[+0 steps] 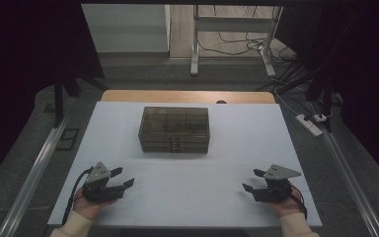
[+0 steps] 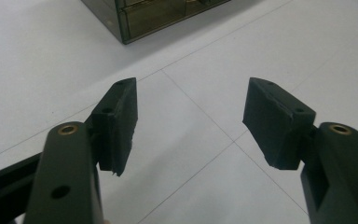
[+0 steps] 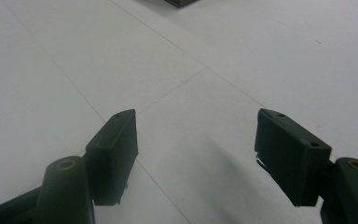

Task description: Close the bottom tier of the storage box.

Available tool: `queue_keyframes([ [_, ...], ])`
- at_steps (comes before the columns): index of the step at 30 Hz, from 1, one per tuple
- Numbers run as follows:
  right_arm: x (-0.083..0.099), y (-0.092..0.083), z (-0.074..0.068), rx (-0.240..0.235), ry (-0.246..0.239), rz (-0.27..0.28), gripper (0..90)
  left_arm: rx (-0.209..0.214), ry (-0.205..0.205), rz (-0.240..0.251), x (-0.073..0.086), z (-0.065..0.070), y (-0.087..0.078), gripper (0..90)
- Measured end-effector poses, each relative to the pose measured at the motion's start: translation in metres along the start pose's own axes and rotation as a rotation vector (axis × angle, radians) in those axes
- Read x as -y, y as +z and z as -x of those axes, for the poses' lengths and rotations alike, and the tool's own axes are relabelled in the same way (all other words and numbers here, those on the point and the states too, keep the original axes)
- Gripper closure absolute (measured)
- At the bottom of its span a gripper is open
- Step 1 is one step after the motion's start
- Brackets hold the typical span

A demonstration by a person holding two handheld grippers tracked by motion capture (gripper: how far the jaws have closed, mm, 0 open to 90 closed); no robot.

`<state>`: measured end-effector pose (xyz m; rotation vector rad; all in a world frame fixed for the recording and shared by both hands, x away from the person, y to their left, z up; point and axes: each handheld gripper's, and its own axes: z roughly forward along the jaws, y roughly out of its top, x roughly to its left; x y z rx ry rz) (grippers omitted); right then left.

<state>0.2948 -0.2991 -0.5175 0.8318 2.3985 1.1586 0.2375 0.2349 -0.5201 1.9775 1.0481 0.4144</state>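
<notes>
Black jaws of the left gripper [image 1: 124, 177] at eight o'clock and the right gripper [image 1: 252, 180] at four o'clock gape wide, holding nothing above the white table top [image 1: 192, 192]. At twelve o'clock, well apart, sits a smoky translucent plastic compartment box [image 1: 174, 129], lid shut.

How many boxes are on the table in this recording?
1. A smoky see-through box with compartments sits at the middle of the white table, toward its far edge. The left gripper and right gripper rest open nearer the person.
</notes>
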Motion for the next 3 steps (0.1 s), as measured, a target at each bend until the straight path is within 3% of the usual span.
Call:
queue_keyframes([
  [3, -0.0004, 0.0007, -0.0009, -0.001, -0.002, -0.001, 29.0, -0.003, 0.004, -0.006, 0.0, 0.0001, 0.0004, 34.0],
])
